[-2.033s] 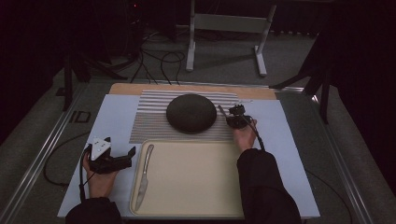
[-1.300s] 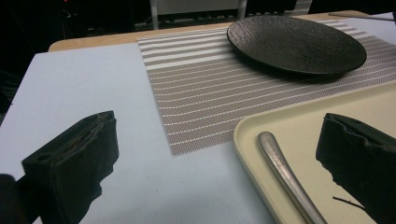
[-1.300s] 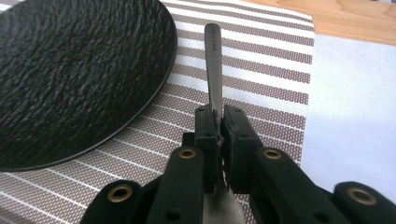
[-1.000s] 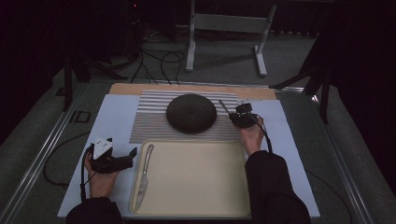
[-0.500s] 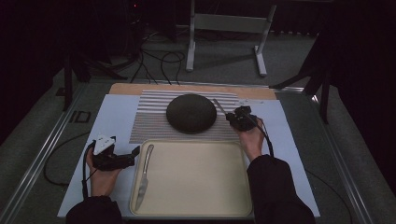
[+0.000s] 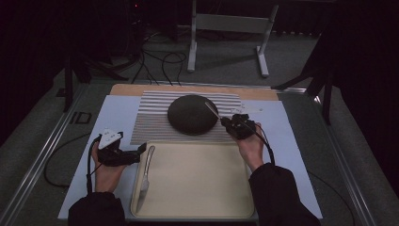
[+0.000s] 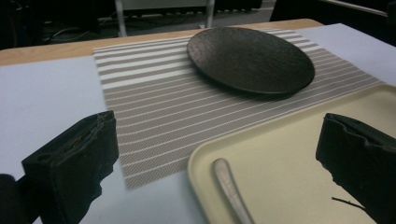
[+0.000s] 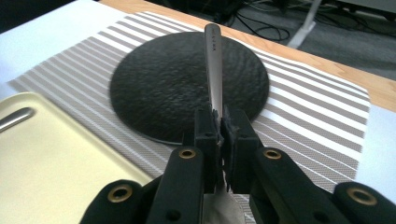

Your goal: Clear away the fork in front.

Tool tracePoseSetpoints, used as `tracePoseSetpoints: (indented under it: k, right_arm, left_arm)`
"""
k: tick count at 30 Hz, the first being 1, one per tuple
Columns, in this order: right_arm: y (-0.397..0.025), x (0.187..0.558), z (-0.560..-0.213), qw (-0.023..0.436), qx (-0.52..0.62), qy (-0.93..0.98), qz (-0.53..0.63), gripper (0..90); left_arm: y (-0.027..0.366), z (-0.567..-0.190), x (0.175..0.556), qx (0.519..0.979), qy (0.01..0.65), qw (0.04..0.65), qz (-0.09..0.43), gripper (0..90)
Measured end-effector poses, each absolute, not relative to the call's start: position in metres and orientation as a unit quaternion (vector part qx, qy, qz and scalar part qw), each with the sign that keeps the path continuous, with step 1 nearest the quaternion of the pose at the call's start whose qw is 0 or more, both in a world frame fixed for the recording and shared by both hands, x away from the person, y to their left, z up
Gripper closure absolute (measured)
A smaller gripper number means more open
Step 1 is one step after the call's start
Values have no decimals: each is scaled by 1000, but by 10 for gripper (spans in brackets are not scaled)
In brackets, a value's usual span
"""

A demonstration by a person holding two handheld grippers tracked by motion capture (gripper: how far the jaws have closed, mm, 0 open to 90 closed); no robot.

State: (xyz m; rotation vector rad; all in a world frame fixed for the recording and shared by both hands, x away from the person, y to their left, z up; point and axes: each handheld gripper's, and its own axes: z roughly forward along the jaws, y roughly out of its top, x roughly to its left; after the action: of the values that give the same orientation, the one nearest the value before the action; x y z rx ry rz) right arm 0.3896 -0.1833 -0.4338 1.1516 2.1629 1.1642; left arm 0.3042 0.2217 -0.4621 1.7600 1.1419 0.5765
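The right gripper (image 6: pixel 231 123) is clamped on a knife (image 6: pixel 212 111). In the right gripper view its jaws are pressed together on the metal (image 8: pixel 213 70), which rises straight out from between them, the far end reaching over the plate (image 8: pixel 187 84). Some stamped marks run along the metal near that end, too small to read. In the high view the knife slants up and to the left from the gripper, its tip above the right part of the plate (image 6: pixel 190 114); whether it touches the plate cannot be told.

The left gripper (image 6: pixel 139 151) hangs wide open at the left edge of the tray (image 6: pixel 197 181), holding nothing. In the left gripper view its two jaws stand far apart, one over the white sheet (image 7: pixel 42 98), the other over the tray (image 7: pixel 280 158), and the handle end of a fork (image 7: pixel 229 186) lies on the tray between them, nearer the left one. In the high view the fork (image 6: pixel 145 174) lies along the tray's left side, just beside the gripper's tips but not touching them.

The plate is dark, round and rough in texture, and sits on a striped mat (image 6: pixel 150 120). The mat lies on the white sheet, just behind the tray. No brand or label can be read anywhere else.
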Motion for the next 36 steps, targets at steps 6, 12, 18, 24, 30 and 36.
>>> tracePoseSetpoints:
  k: [6,12,18,24,30,36]
  right_arm:
    - [-175,375,-430,208,391,785,434,859]
    - [-167,360,-427,203,370,787,450,859]
    - [-161,350,-427,199,357,787,462,859]
    - [-156,341,-430,191,346,787,473,859]
    - [-149,332,-430,187,331,789,483,859]
    - [-142,323,-428,182,314,790,495,859]
  left_arm:
    - [211,-456,312,721,454,475,220,0]
    - [198,-450,317,727,440,483,213,0]
    - [189,-445,323,730,430,491,203,0]
    - [180,-441,327,733,419,500,191,0]
    - [171,-439,330,737,410,506,183,0]
    - [162,-437,333,739,405,511,170,4]
